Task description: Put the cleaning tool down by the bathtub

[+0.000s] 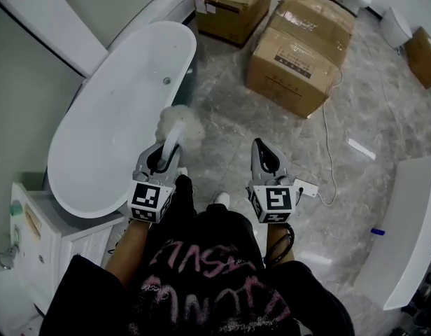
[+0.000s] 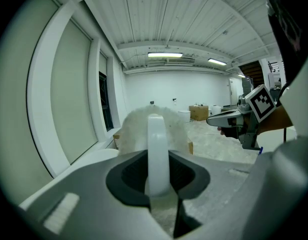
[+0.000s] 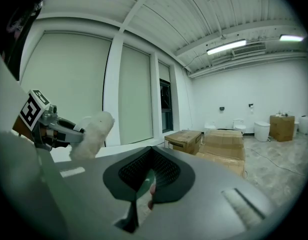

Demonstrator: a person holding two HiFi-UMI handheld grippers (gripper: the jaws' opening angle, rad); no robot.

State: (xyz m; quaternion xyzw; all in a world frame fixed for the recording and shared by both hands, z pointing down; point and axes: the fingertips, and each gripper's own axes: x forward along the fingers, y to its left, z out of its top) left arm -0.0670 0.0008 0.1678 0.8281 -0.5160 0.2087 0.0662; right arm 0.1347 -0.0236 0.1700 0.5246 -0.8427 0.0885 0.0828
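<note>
Item: fluffy white cleaning tool [image 1: 180,126] with a white plastic handle. We hold its handle clamped in the left gripper [image 1: 163,157], above the floor beside the white oval bathtub [image 1: 103,110]. Right gripper [image 1: 266,158]: jaws pressed together, empty. We judge the tool light and its head soft; take it by the stiff handle.

open floor [image 1: 226,82] ahead, bathtub [image 1: 121,107] left, boxes [image 1: 292,54] beyond
</note>
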